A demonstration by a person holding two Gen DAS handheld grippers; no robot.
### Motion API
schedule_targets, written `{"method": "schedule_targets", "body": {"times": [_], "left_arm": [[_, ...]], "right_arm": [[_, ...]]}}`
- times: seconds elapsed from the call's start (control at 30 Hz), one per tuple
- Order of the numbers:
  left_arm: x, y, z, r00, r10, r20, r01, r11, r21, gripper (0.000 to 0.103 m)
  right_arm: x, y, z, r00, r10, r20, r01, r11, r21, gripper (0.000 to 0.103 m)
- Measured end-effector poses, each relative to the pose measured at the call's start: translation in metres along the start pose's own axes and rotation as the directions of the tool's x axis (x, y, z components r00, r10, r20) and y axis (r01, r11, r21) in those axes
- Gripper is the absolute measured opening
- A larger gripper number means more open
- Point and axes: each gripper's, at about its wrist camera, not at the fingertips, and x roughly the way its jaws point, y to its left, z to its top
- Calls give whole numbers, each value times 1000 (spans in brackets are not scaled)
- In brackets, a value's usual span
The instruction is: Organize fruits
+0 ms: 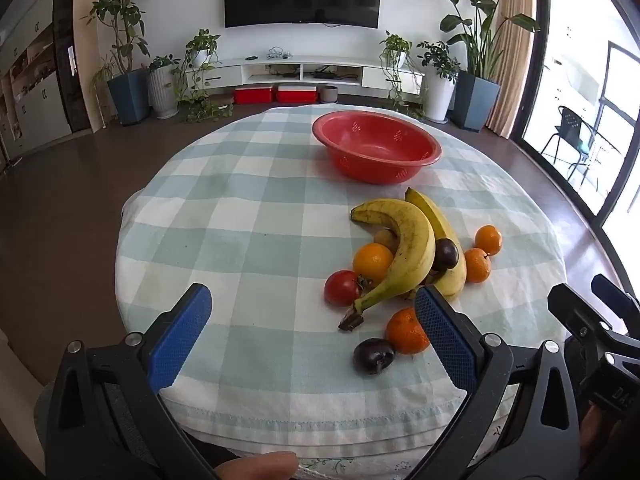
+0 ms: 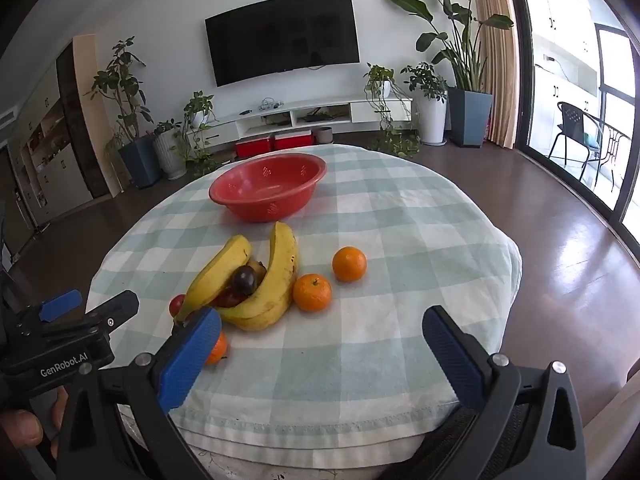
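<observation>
The left gripper (image 1: pixel 313 308) hangs over the near edge of the counter (image 1: pixel 240 216) with its blue pads spread wide and nothing between them. The fruit lies ahead and to its right: two bananas (image 1: pixel 408 248) curve together, a dark plum (image 1: pixel 446 254) wedged between them, an orange (image 1: pixel 373 261) and a red tomato (image 1: pixel 341 288) on their left, and two small oranges (image 1: pixel 478 264) on their right. Nearest this gripper sit another orange (image 1: pixel 405 330), partly behind its right pad, and a second dark plum (image 1: pixel 374 355) just beside it. The red colander bowl (image 1: pixel 376 146) stands beyond the pile, towards the far side of the checked cloth, with no fruit visible inside.

The right gripper (image 2: pixel 322 322) is likewise released and empty, hovering at the near edge; the bananas lie ahead and to its left, the two small oranges nearly straight ahead.

Only the left wrist view shows the near plum and the pale fruit tucked behind the bananas (kind unclear). The right wrist view shows the bowl's (image 2: pixel 268 186) perforated inner wall, and the left gripper's body at its lower left.
</observation>
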Motion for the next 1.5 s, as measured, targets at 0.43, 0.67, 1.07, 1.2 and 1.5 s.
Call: {"method": "schedule_targets", "body": {"times": [0.43, 0.67, 1.07, 1.2, 1.5], "left_arm": [[-1, -2, 0, 1000, 16, 3, -16, 1000, 11, 103], [-1, -2, -2, 1000, 18, 3, -18, 1000, 13, 103], [-2, -3, -4, 1000, 18, 0, -18, 1000, 13, 103], [-3, -1, -10, 1000, 19, 0, -19, 1000, 11, 103], [-2, -1, -9, 1000, 20, -2, -20, 1000, 15, 103]], "right_arm": [[6, 0, -4, 1000, -13, -12, 13, 1000, -4, 103], [4, 0, -4, 1000, -14, -15, 14, 1000, -6, 103], [5, 1, -6, 1000, -16, -18, 16, 1000, -6, 103], [5, 1, -8, 1000, -15, -22, 15, 1000, -6, 103], [6, 1, -9, 1000, -17, -26, 16, 1000, -8, 103]]}}
